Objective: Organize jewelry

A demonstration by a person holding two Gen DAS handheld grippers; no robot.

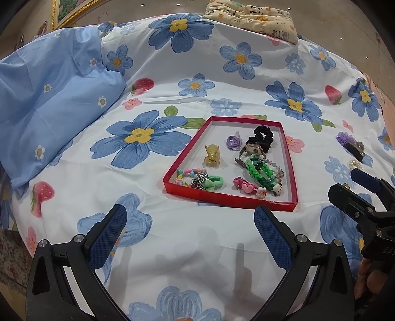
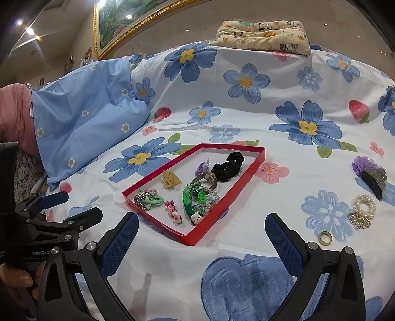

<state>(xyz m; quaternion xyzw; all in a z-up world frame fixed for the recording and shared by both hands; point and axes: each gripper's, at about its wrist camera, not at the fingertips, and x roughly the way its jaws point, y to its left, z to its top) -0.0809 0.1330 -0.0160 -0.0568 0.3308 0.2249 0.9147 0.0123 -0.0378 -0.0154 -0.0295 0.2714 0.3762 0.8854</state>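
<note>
**Left wrist view: a red tray on a flowered bed, three pieces lying outside it**

Left wrist view shows you a bed (image 1: 172,234) under a white cover printed with blue flowers and strawberries. A pale blue pillow (image 1: 54,103) lies at the left, and a small panda-print cushion (image 1: 254,19) rests at the far edge. Behind them, a gold-framed picture (image 2: 128,24) hangs on the wall.

Your red tray (image 1: 229,197) sits in the middle of the bed. Inside it are a black scrunchie (image 1: 263,135), a purple clip (image 1: 234,142), a yellow claw clip (image 1: 211,156), a watch (image 1: 251,150), a green braided band (image 1: 259,172) and a beaded bracelet (image 1: 274,165). Along the near side lie a green hair tie (image 1: 212,182) and a pink hair clip (image 1: 246,186).

To the right of the tray, on the cover, you have a purple hair clip (image 2: 369,172), a pearl hair tie (image 2: 363,208) and a gold ring (image 2: 325,237).

Your left tongs (image 1: 190,222) are spread wide and empty, hovering just short of the tray's near rim. Your right tongs (image 2: 202,234) are also spread and empty, with the tray's near corner between their tips and the ring just beside the right finger.
</note>
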